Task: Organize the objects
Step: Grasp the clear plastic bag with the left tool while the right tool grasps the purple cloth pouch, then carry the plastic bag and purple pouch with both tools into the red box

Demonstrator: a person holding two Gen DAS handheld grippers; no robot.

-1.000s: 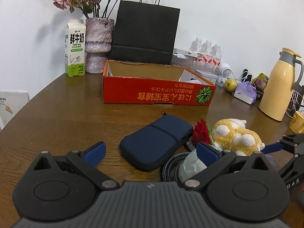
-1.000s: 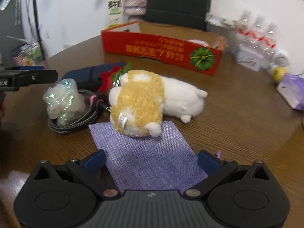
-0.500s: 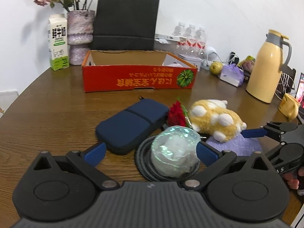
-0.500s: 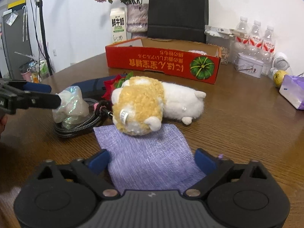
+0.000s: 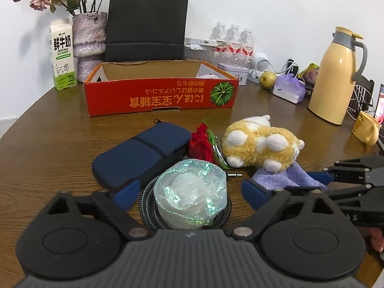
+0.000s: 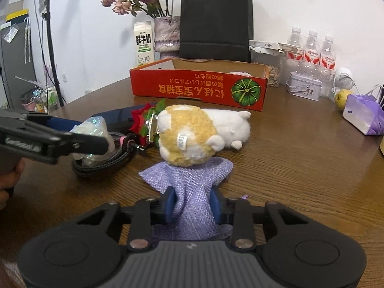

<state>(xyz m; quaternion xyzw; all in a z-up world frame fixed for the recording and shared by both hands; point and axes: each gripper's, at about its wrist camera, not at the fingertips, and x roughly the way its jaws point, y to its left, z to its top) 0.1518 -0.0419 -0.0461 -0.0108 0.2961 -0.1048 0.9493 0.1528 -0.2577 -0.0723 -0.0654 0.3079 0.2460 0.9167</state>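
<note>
A crumpled iridescent plastic wad (image 5: 189, 206) sits on a coiled braided cable (image 5: 147, 207). My left gripper (image 5: 190, 195) straddles the wad; its jaws are closing, with gaps still showing on both sides of the wad. My right gripper (image 6: 193, 203) is closing and pinches the near end of a purple woven cloth (image 6: 192, 175), which bunches between the pads. A yellow and white plush toy (image 6: 189, 134) lies on the cloth's far end. A navy zip pouch (image 5: 141, 158) and a red rose (image 5: 200, 144) lie beside it. The open red cardboard box (image 5: 158, 98) stands behind.
Along the back wall stand a milk carton (image 5: 62, 55), a flower vase (image 5: 90, 43), a black paper bag (image 5: 146, 24) and water bottles (image 5: 232, 38). At the right are a yellow jug (image 5: 336, 76), a yellow mug (image 5: 366, 127) and a purple bag (image 5: 288, 88).
My left gripper moved right to bracket the plastic wad and its jaws narrowed. My right jaws went from wide open to pinching the purple cloth, which gathered up.
</note>
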